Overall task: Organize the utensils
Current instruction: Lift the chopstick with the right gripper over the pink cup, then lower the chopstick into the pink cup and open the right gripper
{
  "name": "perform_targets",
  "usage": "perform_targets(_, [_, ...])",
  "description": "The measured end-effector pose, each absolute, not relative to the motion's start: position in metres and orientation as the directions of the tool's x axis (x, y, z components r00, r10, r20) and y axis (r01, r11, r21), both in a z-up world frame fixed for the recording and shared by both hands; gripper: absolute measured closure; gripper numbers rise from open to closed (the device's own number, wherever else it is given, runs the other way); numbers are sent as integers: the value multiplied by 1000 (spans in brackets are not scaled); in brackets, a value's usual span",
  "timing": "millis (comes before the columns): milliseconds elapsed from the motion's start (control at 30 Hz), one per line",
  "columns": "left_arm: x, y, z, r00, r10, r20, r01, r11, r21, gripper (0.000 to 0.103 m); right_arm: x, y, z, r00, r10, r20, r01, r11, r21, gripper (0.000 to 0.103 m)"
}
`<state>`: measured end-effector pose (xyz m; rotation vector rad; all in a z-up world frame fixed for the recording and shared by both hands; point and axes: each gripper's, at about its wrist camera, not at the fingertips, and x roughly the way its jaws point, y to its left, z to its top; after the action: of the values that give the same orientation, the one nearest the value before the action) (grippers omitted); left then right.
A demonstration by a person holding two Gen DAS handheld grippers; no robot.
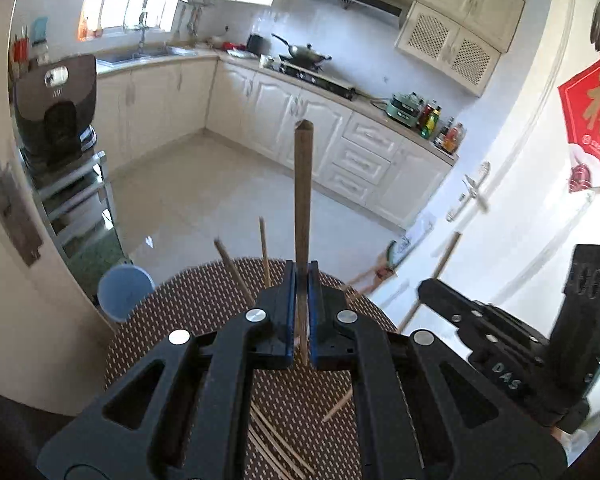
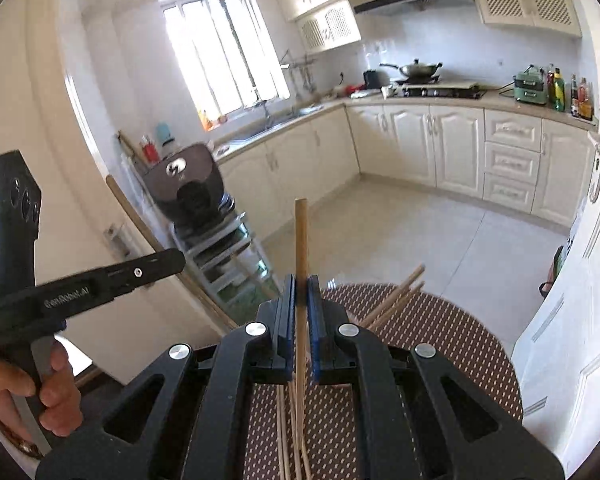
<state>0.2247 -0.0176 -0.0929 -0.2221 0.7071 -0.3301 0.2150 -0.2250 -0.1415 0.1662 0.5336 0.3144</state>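
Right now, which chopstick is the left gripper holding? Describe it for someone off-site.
Above the round woven table mat, the left gripper has its jaws shut on a dark brown chopstick. It stands upright and is darker and thicker than the pale chopsticks lying loose.

Loose chopsticks (image 1: 278, 446) lie scattered on the round brown dotted table (image 1: 204, 308).

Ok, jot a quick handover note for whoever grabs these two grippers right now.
Left gripper: shut on a dark chopstick, held upright above the table.
Right gripper: shut on a light chopstick, also upright.
Loose chopsticks lie scattered on the brown patterned table mat, with more sticking out past its far edge.
Done: one stick picked up per gripper.
Left: place these two, then gather the rest. No holder is visible.
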Motion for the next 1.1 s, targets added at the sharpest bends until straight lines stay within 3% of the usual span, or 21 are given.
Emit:
perform_targets(333, [278,-41,-120,719,-305,-625,176,949,-261,97,262,-239,-142,864,305,-399,-237,948,211,98])
perform_targets(767, [300,-45,-176,642,-260,-721,138,964,-225,97,296,-236,-165,826,337,-451,-266,940,214,98])
perform_targets(1100, [295,-42,-192,612,-262,-747,134,964,-229,97,293,-232,-146,850,355,-389,-302,934,192,98])
